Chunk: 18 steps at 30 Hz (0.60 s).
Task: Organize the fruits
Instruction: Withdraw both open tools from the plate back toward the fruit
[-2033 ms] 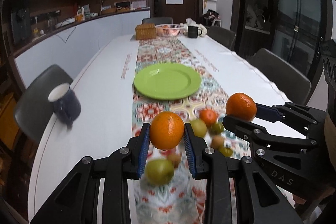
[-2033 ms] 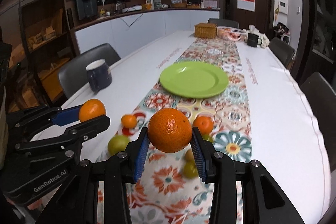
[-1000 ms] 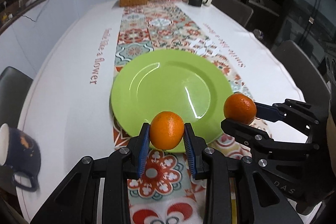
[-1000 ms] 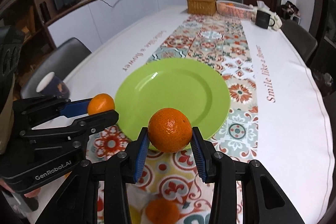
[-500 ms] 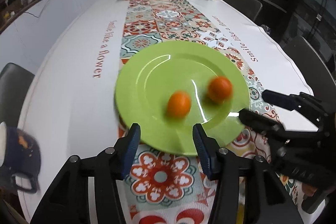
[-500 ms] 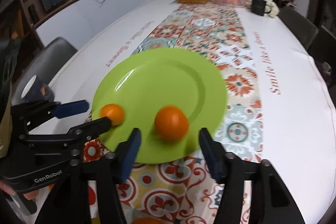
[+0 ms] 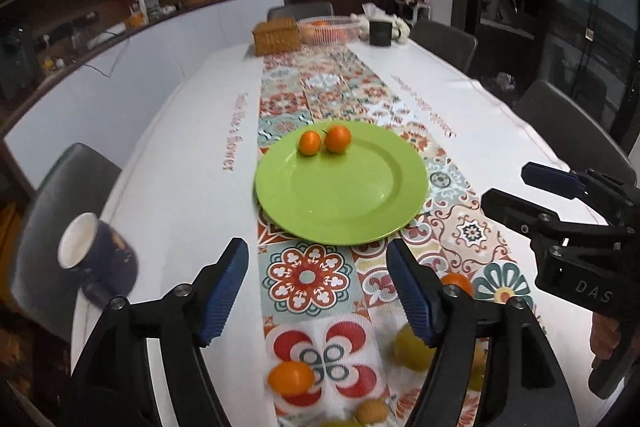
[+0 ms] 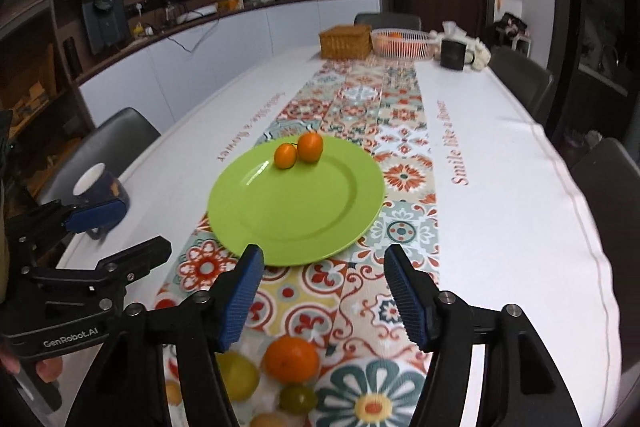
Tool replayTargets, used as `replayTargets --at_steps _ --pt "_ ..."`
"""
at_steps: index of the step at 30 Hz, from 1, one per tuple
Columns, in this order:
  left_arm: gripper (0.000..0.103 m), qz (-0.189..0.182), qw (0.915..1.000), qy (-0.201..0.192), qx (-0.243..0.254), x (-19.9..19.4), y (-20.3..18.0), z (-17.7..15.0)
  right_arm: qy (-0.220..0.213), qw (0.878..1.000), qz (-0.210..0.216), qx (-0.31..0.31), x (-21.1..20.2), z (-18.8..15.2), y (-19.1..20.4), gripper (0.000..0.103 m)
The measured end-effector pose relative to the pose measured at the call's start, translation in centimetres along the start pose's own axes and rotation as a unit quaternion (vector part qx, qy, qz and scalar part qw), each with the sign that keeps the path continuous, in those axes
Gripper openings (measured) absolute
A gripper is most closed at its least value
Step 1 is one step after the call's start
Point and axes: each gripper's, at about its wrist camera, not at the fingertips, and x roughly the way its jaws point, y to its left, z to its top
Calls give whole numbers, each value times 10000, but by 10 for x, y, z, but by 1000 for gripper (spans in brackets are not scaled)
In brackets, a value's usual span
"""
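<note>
Both my grippers are gaping wide, empty.
The two round orange mandarins (image 7: 325, 140) I was clamping a second ago are now sitting touching on the flat lime-green plate's (image 7: 360, 223) far side; left gripper (image 7: 318, 283) and right gripper (image 8: 326, 291) are hovering nearer me.

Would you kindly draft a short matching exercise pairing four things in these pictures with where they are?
Things:
1. two oranges
2. mug
3. wicker box
4. loose fruit

Places:
A. far end of the table, beside a white basket
B. near table edge, under the open grippers
C. far side of the green plate
D. left table edge

Pairs: 1-C, 2-D, 3-A, 4-B
</note>
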Motion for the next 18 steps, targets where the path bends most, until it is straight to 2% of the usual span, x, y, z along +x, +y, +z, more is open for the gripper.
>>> replayTargets --at_steps 7,14,18 --pt "81 122 9990 -397 -164 -52 -4 -17 -270 9996 -9 -62 -48 -12 11 64" --pt "88 153 9974 -601 -360 -90 -5 -37 -411 9991 48 -32 -82 -33 19 64" --pt "88 296 9968 -672 -315 -105 -8 -52 -454 9990 29 -46 -94 -46 25 64"
